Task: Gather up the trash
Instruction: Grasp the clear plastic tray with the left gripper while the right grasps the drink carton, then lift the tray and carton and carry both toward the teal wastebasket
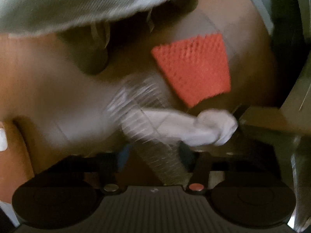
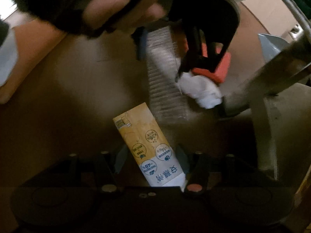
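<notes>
My left gripper (image 1: pixel 155 151) is shut on a clear ribbed plastic cup (image 1: pixel 147 120), held over the inside of a cardboard box (image 1: pixel 48 77). A crumpled white tissue (image 1: pixel 204 128) and an orange foam net (image 1: pixel 194 68) lie on the box floor past the cup. My right gripper (image 2: pixel 151 159) is shut on a yellow and white drink carton (image 2: pixel 147 141), tilted over the same box. In the right wrist view the left gripper (image 2: pixel 165 44) hangs ahead with the cup (image 2: pixel 165 77), above the tissue (image 2: pixel 202 91) and the orange net (image 2: pixel 219 69).
A grey-white woven cloth (image 1: pixel 77 3) hangs over the box's far side. The box's brown wall (image 2: pixel 38 38) rises at the left. A metal chair or table leg (image 2: pixel 281 64) stands at the right beside the box.
</notes>
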Demonstrator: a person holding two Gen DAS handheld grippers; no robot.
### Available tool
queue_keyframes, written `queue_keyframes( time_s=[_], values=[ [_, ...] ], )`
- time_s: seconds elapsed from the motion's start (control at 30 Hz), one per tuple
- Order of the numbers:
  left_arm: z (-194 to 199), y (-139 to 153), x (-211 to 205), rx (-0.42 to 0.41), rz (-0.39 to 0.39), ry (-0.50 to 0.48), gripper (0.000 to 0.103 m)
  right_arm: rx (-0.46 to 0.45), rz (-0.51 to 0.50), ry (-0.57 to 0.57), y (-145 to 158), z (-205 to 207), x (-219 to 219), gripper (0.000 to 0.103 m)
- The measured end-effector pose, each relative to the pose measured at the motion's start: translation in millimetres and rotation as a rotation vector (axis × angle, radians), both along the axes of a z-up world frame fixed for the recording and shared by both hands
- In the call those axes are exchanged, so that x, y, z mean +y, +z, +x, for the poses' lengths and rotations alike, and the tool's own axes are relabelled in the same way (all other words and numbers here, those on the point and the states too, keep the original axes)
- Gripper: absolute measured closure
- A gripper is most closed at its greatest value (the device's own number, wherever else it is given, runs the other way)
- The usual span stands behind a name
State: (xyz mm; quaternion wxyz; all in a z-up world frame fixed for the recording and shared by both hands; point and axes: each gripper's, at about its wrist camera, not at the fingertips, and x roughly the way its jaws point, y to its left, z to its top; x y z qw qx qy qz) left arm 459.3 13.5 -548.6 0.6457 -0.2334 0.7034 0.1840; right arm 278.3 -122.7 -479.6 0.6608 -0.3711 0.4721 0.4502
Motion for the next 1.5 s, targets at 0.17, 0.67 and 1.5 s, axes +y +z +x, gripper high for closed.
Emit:
queue_keyframes(
  time_s=[0.17, 0.67, 1.5],
  values=[
    [-16.2, -0.9, 6.1, 0.029, 0.015, -0.048, 0.078, 0.08, 0.006, -0.007, 3.5, -11.1, -5.6, 0.061],
    [-30.2, -18.3, 27.9, 0.051, -0.054, -0.069, 0.08, 0.081, 0.031, -0.04, 13.1, -11.0, -15.1, 0.059],
    [-71.4, 24.7, 44.5, 0.02, -0.004, -0.066, 0.024, 0.169, 0.017, -0.113, -15.6, -3.7, -18.4, 0.058]
  ],
)
